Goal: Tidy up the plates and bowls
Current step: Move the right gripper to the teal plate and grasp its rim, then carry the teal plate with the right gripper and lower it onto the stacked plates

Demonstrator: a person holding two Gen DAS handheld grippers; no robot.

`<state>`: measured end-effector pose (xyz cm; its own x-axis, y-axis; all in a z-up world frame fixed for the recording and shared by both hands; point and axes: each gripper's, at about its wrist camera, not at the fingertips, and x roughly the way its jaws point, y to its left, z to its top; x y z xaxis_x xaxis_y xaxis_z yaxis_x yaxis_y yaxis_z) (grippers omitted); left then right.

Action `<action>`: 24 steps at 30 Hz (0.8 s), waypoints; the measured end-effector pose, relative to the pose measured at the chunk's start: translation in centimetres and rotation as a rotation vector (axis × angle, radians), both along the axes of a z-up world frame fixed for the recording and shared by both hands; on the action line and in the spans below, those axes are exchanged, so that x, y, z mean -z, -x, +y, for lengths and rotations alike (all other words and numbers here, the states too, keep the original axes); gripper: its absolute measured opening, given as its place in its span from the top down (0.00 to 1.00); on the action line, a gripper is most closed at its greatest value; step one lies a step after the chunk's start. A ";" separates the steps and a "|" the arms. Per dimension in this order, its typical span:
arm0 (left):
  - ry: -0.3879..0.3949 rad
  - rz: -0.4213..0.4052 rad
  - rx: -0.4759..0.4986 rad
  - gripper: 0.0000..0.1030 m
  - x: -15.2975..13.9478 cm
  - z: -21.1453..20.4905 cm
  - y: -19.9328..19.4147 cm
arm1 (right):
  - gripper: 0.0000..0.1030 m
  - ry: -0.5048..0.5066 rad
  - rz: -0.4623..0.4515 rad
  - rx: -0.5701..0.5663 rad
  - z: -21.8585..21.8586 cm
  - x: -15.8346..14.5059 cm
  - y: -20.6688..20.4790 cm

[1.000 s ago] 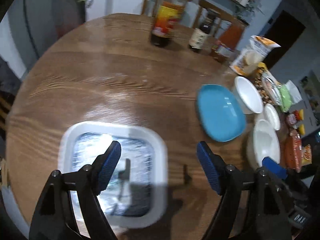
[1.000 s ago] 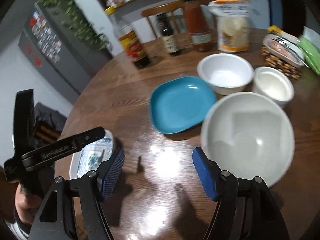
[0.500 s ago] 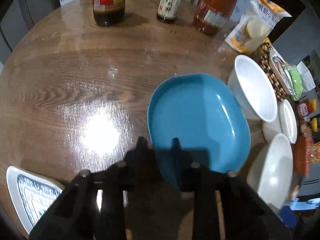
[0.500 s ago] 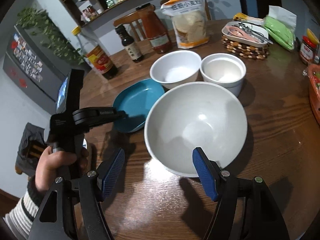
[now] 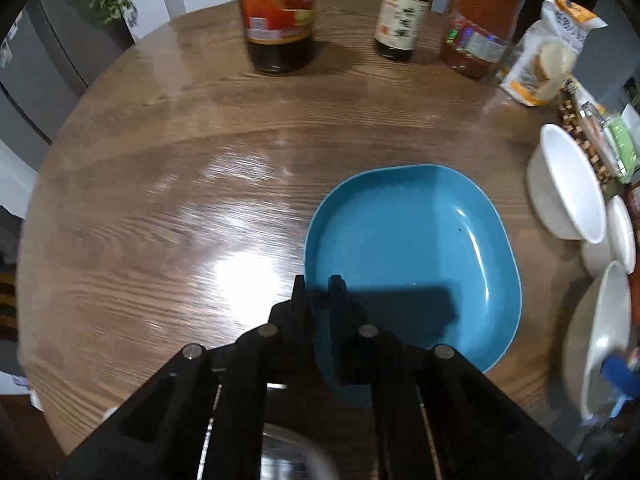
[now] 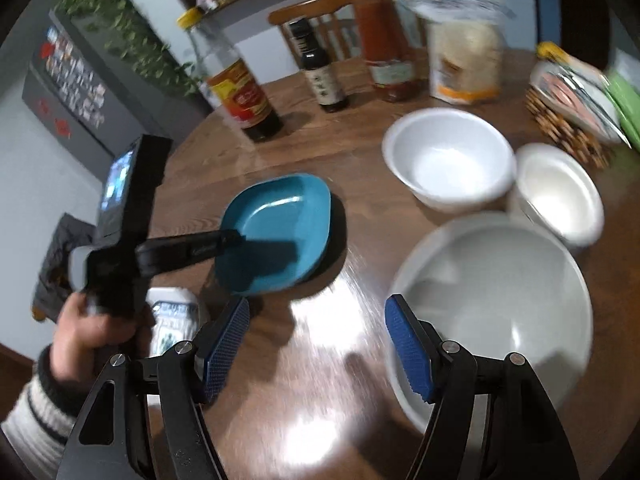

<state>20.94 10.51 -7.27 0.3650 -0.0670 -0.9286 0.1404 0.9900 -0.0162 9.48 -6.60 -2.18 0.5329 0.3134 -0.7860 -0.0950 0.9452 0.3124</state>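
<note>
The left gripper (image 5: 318,284) is clamped on the near-left rim of the blue plate (image 5: 416,256), one finger inside the rim and one outside; in the right wrist view the plate tilts, its near edge lifted off the table (image 5: 160,200). Left of the plate lies a wide bare stretch of wood. The right gripper (image 6: 316,344) stands apart and empty over open tabletop, its right finger just beside the big white bowl (image 6: 500,304). Two smaller bowls (image 6: 448,160) crowd the far right; bottles (image 5: 280,16) line the far edge.
</note>
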 end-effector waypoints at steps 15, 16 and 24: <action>0.011 -0.006 -0.018 0.90 0.0 4.6 0.3 | 0.51 0.168 0.100 -0.081 7.2 4.7 -8.8; 0.012 -0.010 -0.017 0.90 -0.1 4.6 0.4 | 0.56 0.175 0.104 -0.081 7.3 4.9 -9.0; 0.025 -0.028 -0.012 0.90 0.0 4.1 0.5 | 0.81 0.192 0.096 -0.099 7.6 5.3 -9.1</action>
<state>20.43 14.63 -7.27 0.3915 -0.0858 -0.9162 0.1295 0.9909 -0.0375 18.57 1.01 -7.49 0.4270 0.1999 -0.8819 -0.1690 0.9757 0.1394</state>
